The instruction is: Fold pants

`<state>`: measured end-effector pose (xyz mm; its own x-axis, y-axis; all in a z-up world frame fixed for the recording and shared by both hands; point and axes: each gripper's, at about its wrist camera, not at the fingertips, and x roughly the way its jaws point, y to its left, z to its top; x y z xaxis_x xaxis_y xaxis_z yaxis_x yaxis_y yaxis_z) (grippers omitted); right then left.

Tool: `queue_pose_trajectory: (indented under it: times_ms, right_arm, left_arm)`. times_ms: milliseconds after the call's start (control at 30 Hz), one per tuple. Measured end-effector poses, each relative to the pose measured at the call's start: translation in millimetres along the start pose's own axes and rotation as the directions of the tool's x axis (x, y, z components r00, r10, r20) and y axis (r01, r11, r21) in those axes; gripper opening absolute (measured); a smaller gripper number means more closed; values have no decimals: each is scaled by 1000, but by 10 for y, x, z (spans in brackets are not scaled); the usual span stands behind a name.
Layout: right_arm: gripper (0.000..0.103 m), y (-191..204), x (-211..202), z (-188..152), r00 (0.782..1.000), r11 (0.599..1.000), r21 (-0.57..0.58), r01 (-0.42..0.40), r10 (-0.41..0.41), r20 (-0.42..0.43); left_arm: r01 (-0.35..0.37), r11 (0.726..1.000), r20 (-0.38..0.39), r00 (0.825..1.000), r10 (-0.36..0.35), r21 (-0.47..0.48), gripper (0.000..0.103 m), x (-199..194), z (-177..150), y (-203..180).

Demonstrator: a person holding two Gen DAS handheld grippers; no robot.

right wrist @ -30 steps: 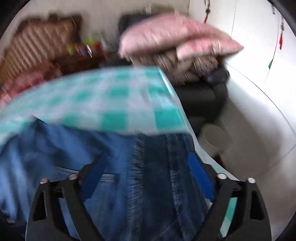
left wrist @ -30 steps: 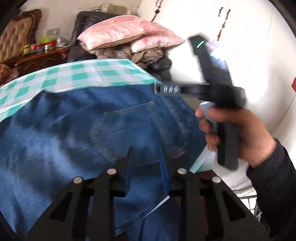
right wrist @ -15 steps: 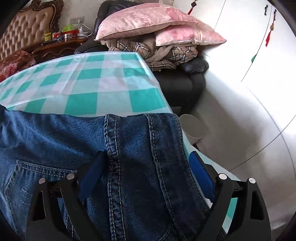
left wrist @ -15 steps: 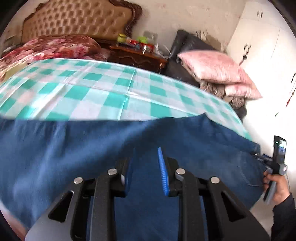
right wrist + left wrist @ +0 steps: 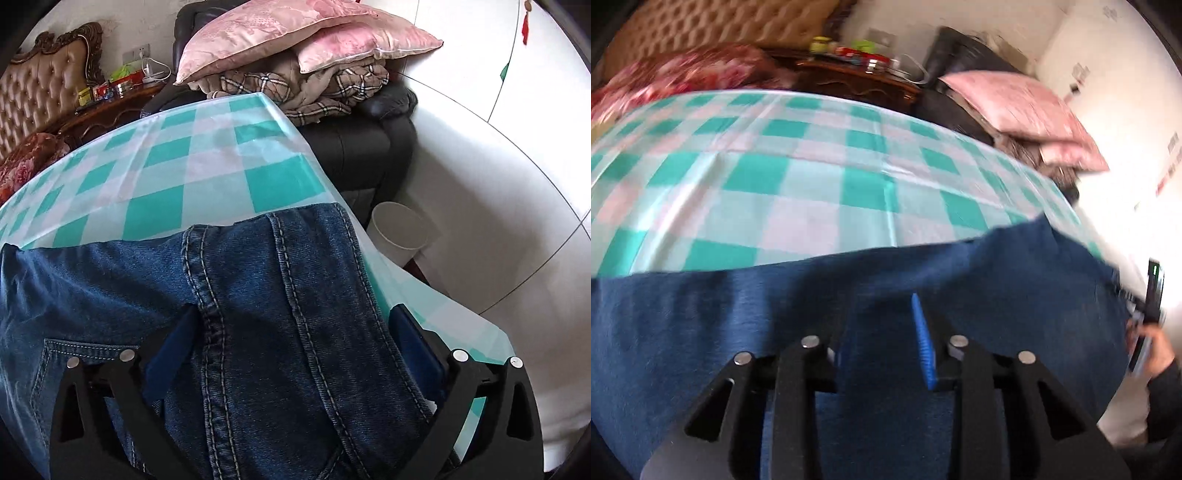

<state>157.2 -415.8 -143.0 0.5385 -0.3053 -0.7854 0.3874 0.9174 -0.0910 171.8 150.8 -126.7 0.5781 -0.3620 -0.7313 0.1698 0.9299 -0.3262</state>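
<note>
Jeans (image 5: pixel 280 317): you have swung your left gripper (image 5: pixel 882 332), half open and gripping nothing as far as the blur shows, away from the waistband (image 5: pixel 310 236) at the table's (image 5: pixel 207 166) right edge, where your right gripper (image 5: pixel 291 332) gapes empty; legs run leftward along the near edge.

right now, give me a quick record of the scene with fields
surface: table with a teal checked cloth
garment: jeans spread flat along the near edge, waistband end at the right corner
left claw: over the jeans, jaws partly apart, no cloth seen between them
right claw: open wide, jaws astride the waistband seams
beyond table: pink pillows on a dark chair, white bin on the floor
image: left view blurred
</note>
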Motion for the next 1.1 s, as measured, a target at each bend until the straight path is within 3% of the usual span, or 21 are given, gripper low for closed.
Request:
queue_pose_trajectory:
  times_ms: [33, 67, 100, 133, 167, 200, 267, 300, 367, 433, 500, 533, 600, 667, 733, 867, 933, 967, 1000, 1100]
  right_arm:
    - [97, 5, 2, 1, 1000, 1000, -2, 4, -4, 2]
    - [97, 18, -7, -4, 1000, 1000, -8, 12, -12, 5]
    - [97, 22, -10, -7, 1000, 1000, -10, 16, -16, 7]
    - [97, 23, -8, -9, 1000, 1000, -12, 17, -17, 8]
    - [97, 25, -10, -12, 1000, 1000, -12, 18, -18, 9]
    - [97, 30, -10, -13, 1000, 1000, -12, 18, -18, 9]
    - [97, 51, -18, -19, 999, 999, -22, 31, -30, 15]
    - [97, 62, -24, -20, 999, 999, -27, 38, -38, 18]
    - [97, 103, -44, -27, 997, 997, -46, 66, -65, 31]
    - [97, 128, -60, -28, 996, 994, -60, 87, -85, 40]
    - [97, 139, -72, -32, 994, 992, -69, 101, -98, 47]
    - [97, 143, -76, -34, 994, 992, -71, 105, -101, 49]
    - [97, 142, -78, -35, 993, 992, -72, 106, -103, 50]
    - [97, 146, -79, -39, 994, 992, -70, 104, -101, 49]
    - [97, 143, -77, -40, 994, 993, -67, 99, -96, 47]
    - [97, 131, -74, -35, 995, 994, -60, 89, -86, 42]
    - [97, 130, -73, -32, 995, 994, -62, 91, -88, 43]
    - [97, 127, -74, -31, 995, 994, -61, 90, -87, 42]
    - [97, 125, -75, -31, 995, 994, -61, 89, -86, 42]
    - [97, 107, -70, -30, 996, 996, -53, 78, -76, 37]
  left_arm:
    - [-26, 1000, -15, 1000, 26, 11, 33, 22, 11, 8]
    - [-99, 995, -16, 995, 99, 4, 30, 24, 46, 76]
    - [-127, 992, -6, 992, 127, -22, 15, 6, 80, 165]
    - [-162, 985, 6, 987, 163, -62, 15, -31, 105, 274]
    - [-242, 965, 14, 970, 245, -101, 15, -99, 135, 417]
    - [-266, 957, 22, 962, 271, -116, 16, -130, 143, 460]
    - [-117, 987, 90, 988, 128, -113, 19, -267, 163, 400]
    - [-70, 994, 101, 992, 78, -79, 27, -254, 167, 270]
    - [-38, 999, 79, 996, 36, 29, 31, -135, 169, -102]
    - [-29, 998, 43, 999, 27, 50, 29, 35, 134, -319]
    - [-46, 998, -15, 999, 47, 43, 18, 290, 153, -444]
    - [-64, 996, -29, 997, 66, 58, 18, 402, 171, -493]
    - [-93, 993, -16, 995, 95, 70, 19, 510, 261, -514]
    - [-150, 988, 10, 989, 150, 24, 20, 534, 357, -403]
    - [-120, 992, 47, 992, 121, -26, 20, 413, 390, -348]
    - [-91, 993, 34, 995, 89, 71, 20, 261, 177, -553]
    - [-153, 983, 4, 988, 153, 101, 23, 348, 79, -563]
    - [-182, 979, 8, 983, 182, 93, 16, 355, 49, -465]
    - [-166, 986, 15, 986, 166, 33, 15, 276, 55, -309]
    - [-197, 973, 83, 975, 207, -123, 30, -131, 30, 173]
